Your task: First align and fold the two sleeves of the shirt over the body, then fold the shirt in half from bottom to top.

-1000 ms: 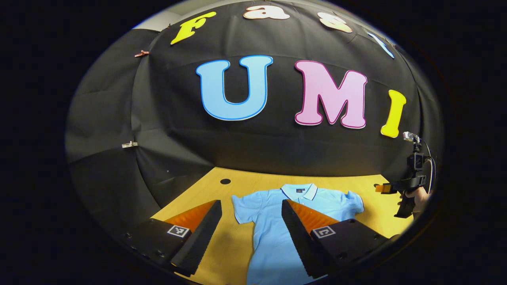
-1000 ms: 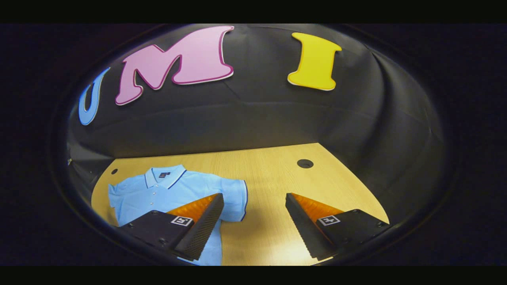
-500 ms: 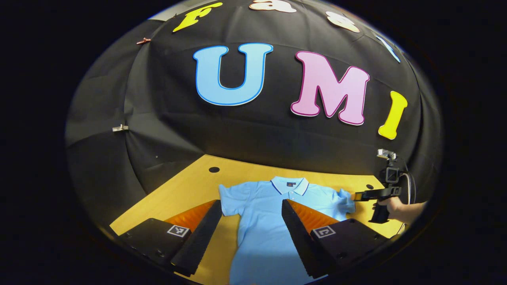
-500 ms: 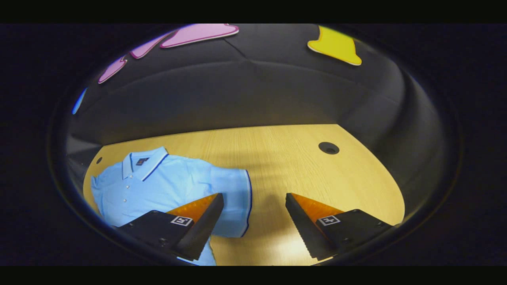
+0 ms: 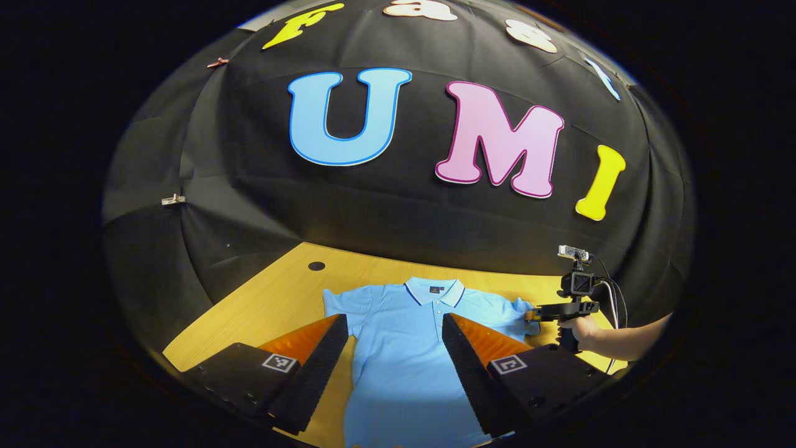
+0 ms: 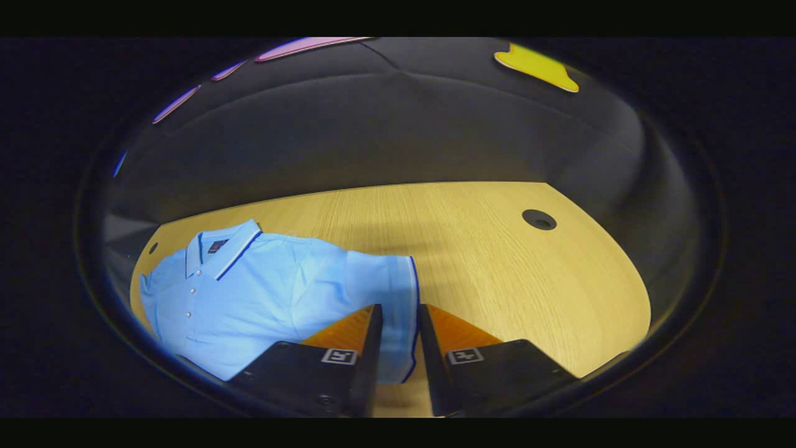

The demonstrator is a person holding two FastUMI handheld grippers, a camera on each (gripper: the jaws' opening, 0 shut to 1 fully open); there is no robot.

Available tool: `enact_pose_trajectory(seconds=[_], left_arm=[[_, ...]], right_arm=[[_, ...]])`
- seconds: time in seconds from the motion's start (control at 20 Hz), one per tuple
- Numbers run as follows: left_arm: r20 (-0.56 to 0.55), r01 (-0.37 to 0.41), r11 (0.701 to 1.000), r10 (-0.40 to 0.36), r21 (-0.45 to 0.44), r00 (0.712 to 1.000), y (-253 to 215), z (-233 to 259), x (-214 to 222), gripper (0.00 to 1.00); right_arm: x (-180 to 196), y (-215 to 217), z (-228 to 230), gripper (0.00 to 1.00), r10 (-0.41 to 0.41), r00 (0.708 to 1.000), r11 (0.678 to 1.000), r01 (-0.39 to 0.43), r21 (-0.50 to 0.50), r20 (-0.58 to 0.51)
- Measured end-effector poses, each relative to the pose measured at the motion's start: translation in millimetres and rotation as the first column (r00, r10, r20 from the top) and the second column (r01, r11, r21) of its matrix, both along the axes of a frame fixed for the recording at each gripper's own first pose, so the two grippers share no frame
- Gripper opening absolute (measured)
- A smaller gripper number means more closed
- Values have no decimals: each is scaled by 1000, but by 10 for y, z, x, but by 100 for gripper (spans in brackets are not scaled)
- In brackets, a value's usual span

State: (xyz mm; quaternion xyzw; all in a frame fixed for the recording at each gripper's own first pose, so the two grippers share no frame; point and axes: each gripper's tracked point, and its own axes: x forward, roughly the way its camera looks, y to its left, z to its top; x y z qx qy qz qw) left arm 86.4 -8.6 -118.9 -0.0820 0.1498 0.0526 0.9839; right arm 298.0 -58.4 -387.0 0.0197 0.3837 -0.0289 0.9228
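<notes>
A light blue polo shirt (image 5: 398,354) lies flat on the wooden table (image 5: 273,305), collar toward the back wall. In the left gripper view my left gripper (image 5: 393,321) hovers open over the shirt's body, its fingers straddling the chest. Farther right in that view a hand (image 5: 581,330) holds the right gripper (image 5: 536,313) at the shirt's sleeve. In the right gripper view my right gripper (image 6: 399,309) has its jaws drawn close together on the hem edge of the sleeve (image 6: 398,280), with the rest of the shirt (image 6: 267,292) spread to the left.
The table (image 6: 497,267) stretches bare to the right of the sleeve, with a round cable hole (image 6: 538,219) near its back. Another hole (image 5: 316,266) sits at the back left. Black cloth walls close in the table on all far sides.
My right gripper moved forward to the sleeve and its jaws closed from wide open onto the sleeve's edge. The left gripper drifted slightly and stayed open.
</notes>
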Motion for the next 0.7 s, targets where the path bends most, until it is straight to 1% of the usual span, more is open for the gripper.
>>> enact_pose_trajectory(seconds=[0.05,0.1,0.2,0.25,0.35,0.4,0.5,0.55,0.65,0.7], left_arm=[[2,0,1000,0,2,1000,-6,2,2,97],[0,0,1000,0,6,1000,-18,-2,3,97],[-8,-4,1000,4,14,1000,-24,-30,-44,97],[-5,-4,1000,4,14,1000,-34,-16,-69,97],[-7,-2,1000,2,22,1000,-29,-20,-102,97],[-8,-7,1000,8,27,1000,3,-34,-129,97],[-18,-17,1000,18,24,1000,67,-66,-195,97],[-14,-24,1000,24,13,1000,111,-73,-237,97],[-15,-30,1000,30,1,999,177,-96,-247,97],[-16,-31,1000,31,-4,999,208,-116,-265,97]], right_arm=[[-13,28,-6,17,-13,1000,1000,13,20,-8],[2,22,4,9,-24,1000,999,24,33,-6],[-7,21,16,6,-39,999,998,40,53,-17],[2,7,49,6,-38,999,998,38,45,-9],[7,-35,167,6,-38,999,999,38,-6,20],[35,56,322,0,-21,998,999,24,-42,54],[81,229,535,0,35,995,993,-24,-117,90],[105,351,630,12,70,992,986,-54,-155,102],[109,647,795,0,149,980,969,-119,-215,130],[77,805,823,0,189,973,959,-154,-238,132]])
